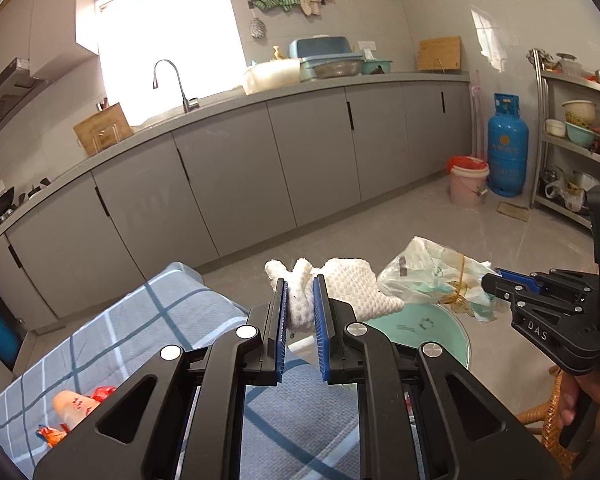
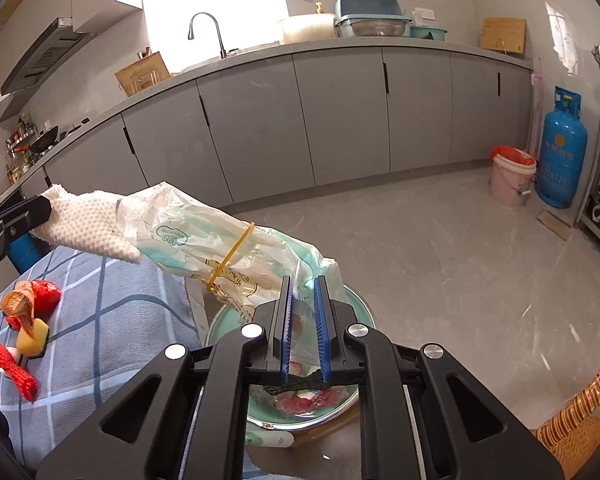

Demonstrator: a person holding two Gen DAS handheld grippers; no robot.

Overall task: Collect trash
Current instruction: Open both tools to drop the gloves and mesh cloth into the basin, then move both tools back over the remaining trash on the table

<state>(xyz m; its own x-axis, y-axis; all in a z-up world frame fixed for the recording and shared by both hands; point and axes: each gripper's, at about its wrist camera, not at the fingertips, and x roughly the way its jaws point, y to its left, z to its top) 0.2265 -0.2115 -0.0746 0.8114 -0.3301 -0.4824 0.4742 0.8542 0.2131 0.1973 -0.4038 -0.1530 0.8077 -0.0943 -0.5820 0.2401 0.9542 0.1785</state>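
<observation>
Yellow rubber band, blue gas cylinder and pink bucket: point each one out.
yellow rubber band [image 2: 230, 256], right wrist view, on its strand across the plastic bag.
blue gas cylinder [image 2: 562, 164], right wrist view, on the middle of its body.
pink bucket [image 1: 467, 186], left wrist view, on its side wall.

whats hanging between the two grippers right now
A bundle spans them: white foam netting in the left gripper, joined to a plastic bag with a yellow rubber band, pinched by the right gripper. Right wrist view shows it best.

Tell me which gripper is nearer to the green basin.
Right. The right gripper hangs directly over the green basin, jaws shut on the plastic bag. The left gripper holds the white foam off to the side, above the checked cloth.
</observation>
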